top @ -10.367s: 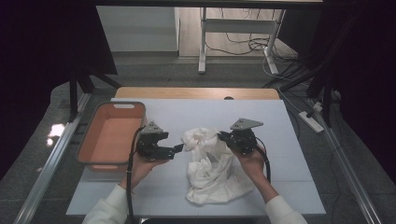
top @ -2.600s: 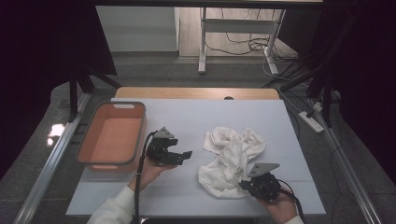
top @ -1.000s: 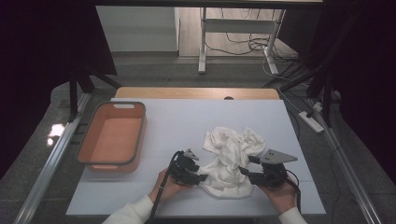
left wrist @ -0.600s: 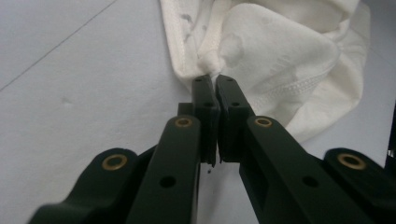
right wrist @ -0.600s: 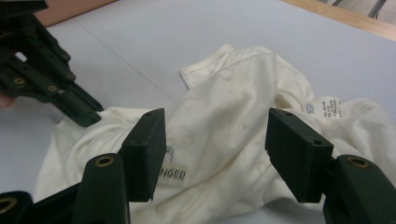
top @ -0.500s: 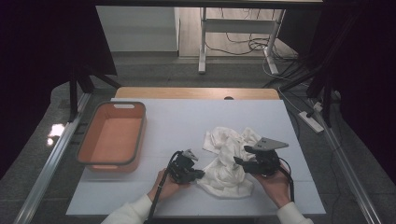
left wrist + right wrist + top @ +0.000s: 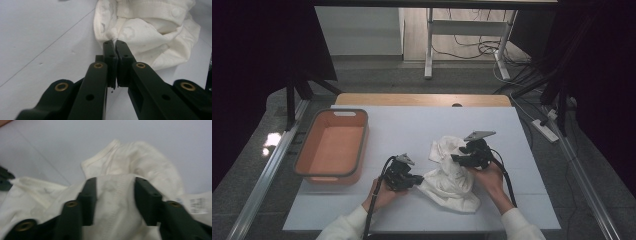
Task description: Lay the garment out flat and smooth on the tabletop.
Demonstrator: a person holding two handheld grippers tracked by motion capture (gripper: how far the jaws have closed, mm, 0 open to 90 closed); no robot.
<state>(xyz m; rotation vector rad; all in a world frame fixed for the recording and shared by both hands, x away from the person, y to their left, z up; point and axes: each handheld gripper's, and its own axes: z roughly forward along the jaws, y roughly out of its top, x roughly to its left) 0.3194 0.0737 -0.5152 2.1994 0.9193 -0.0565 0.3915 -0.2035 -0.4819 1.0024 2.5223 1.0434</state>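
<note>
- The left claw was pinched tight on a small bit of the white cloth, right at its tips.
- Most of the cloth lay just past that claw, on the white table.
- The right claw was wide apart, with a cloth fold bunched between its jaws.
- An orange tub sat well off beside the left claw.

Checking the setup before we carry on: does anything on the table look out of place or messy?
Only the white garment: it lies crumpled in a heap on the table rather than flat. The left claw is shut at its edge; the right claw is open over a fold. The orange bin sits square.
</note>
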